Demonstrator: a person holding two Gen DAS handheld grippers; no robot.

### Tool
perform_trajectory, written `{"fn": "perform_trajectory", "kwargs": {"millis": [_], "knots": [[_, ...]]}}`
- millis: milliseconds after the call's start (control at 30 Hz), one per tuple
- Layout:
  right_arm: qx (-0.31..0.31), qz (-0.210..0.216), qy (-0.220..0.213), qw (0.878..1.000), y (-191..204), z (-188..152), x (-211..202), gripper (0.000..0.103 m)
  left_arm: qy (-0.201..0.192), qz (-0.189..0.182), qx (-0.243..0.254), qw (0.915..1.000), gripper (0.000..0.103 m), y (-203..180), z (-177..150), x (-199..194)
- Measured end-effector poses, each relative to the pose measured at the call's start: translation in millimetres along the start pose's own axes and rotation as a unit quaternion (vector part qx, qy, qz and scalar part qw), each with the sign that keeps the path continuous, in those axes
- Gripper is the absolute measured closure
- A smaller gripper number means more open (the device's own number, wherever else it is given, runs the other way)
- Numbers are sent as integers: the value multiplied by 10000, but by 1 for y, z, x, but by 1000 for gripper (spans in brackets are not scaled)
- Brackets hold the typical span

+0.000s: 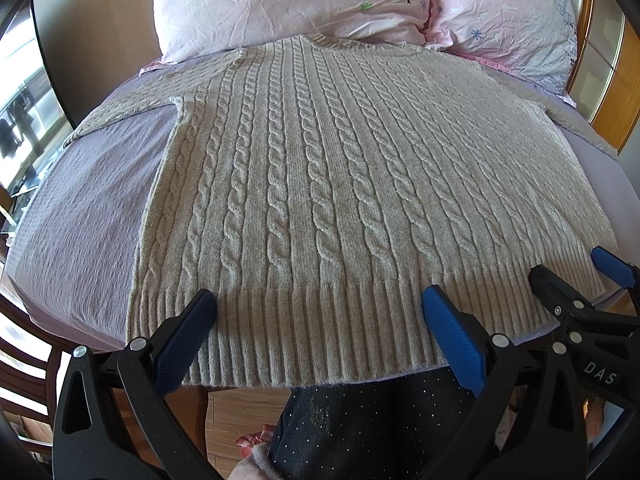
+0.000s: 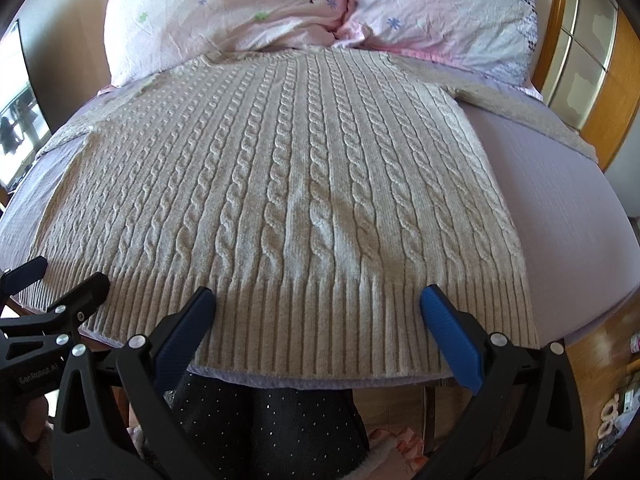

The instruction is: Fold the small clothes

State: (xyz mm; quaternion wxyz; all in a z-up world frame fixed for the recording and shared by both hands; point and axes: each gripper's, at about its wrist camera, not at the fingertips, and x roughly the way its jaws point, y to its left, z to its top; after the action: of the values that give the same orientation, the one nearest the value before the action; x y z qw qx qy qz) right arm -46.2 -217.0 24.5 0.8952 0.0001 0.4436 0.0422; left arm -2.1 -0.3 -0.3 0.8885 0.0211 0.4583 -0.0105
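A beige cable-knit sweater (image 1: pixel 340 168) lies flat on the bed, collar toward the pillows, ribbed hem at the near edge; it also shows in the right wrist view (image 2: pixel 296 184). Its sleeves spread out to the left (image 1: pixel 132 100) and right (image 2: pixel 532 112). My left gripper (image 1: pixel 320 304) is open just above the left part of the hem, holding nothing. My right gripper (image 2: pixel 318 302) is open above the right part of the hem, empty. The right gripper shows at the right edge of the left wrist view (image 1: pixel 576 276), and the left gripper at the left edge of the right wrist view (image 2: pixel 60 280).
The bed has a lilac sheet (image 1: pixel 88 200). Two pink floral pillows (image 1: pixel 288 0) (image 2: pixel 436 12) lie at the head. A wooden headboard (image 2: pixel 624 88) stands at the right. My dark dotted trousers (image 1: pixel 360 432) and the wood floor are below the bed's near edge.
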Motion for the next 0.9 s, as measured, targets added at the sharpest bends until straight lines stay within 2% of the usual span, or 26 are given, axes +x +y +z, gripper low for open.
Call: {"fn": "perform_trajectory", "kwargs": {"millis": [67, 100, 167, 233, 267, 333, 367, 400, 433, 467, 500, 533, 600, 700, 833, 867, 900], "knots": [[-138, 99, -253, 9995, -3, -5, -2, 2, -241, 27, 12, 9997, 1, -2, -4, -4], [-299, 257, -317, 9987, -7, -2, -1, 2, -237, 32, 41, 9997, 1, -2, -2, -7], [-227, 518, -325, 9979, -24, 8, -3, 2, -277, 25, 206, 9994, 1, -3, 2, -11], [393, 562, -788, 9945, -76, 36, -16, 2, -306, -80, 244, 9992, 1, 0, 6, -13], [631, 531, -944, 9921, -97, 47, -20, 2, -488, -176, 195, 9985, 1, 6, 13, -17], [1432, 388, -1206, 9816, -166, 80, -21, 3, -903, -371, 124, 9951, 1, 14, 27, -27], [1794, 365, -1236, 9753, -196, 94, -16, 5, -1230, -529, 85, 9910, 1, 20, 36, -33], [2286, 397, -1278, 9643, -238, 110, -8, 18, -1442, -648, 53, 9874, 1, 24, 42, -36], [2740, 382, -1276, 9525, -276, 123, 3, 35, -1658, -827, -34, 9827, 1, 32, 52, -37], [3018, 327, -1243, 9447, -301, 129, 13, 43, -1696, -906, -118, 9813, 1, 36, 59, -34], [3497, 237, -1167, 9292, -341, 137, 28, 54, -1687, -977, -245, 9805, 1, 42, 68, -29], [3847, 158, -1090, 9164, -369, 144, 41, 60, -1660, -1011, -363, 9802, 1, 47, 76, -24], [4293, -19, -961, 8981, -412, 151, 65, 66, -1607, -972, -629, 9802, 1, 61, 91, -10], [4648, -292, -786, 8815, -447, 163, 96, 66, -1535, -789, -887, 9810, 1, 75, 104, 2], [5218, -415, -475, 8507, -466, 162, 124, 68, -1430, -610, -1122, 9814, 1, 93, 107, 10], [5316, -453, -592, 8437, -466, 162, 128, 67, -1419, -570, -1185, 9811, 1, 98, 108, 13], [5327, -494, -648, 8424, -470, 160, 127, 67, -1418, -519, -1241, 9807, 1, 104, 107, 16]]}}
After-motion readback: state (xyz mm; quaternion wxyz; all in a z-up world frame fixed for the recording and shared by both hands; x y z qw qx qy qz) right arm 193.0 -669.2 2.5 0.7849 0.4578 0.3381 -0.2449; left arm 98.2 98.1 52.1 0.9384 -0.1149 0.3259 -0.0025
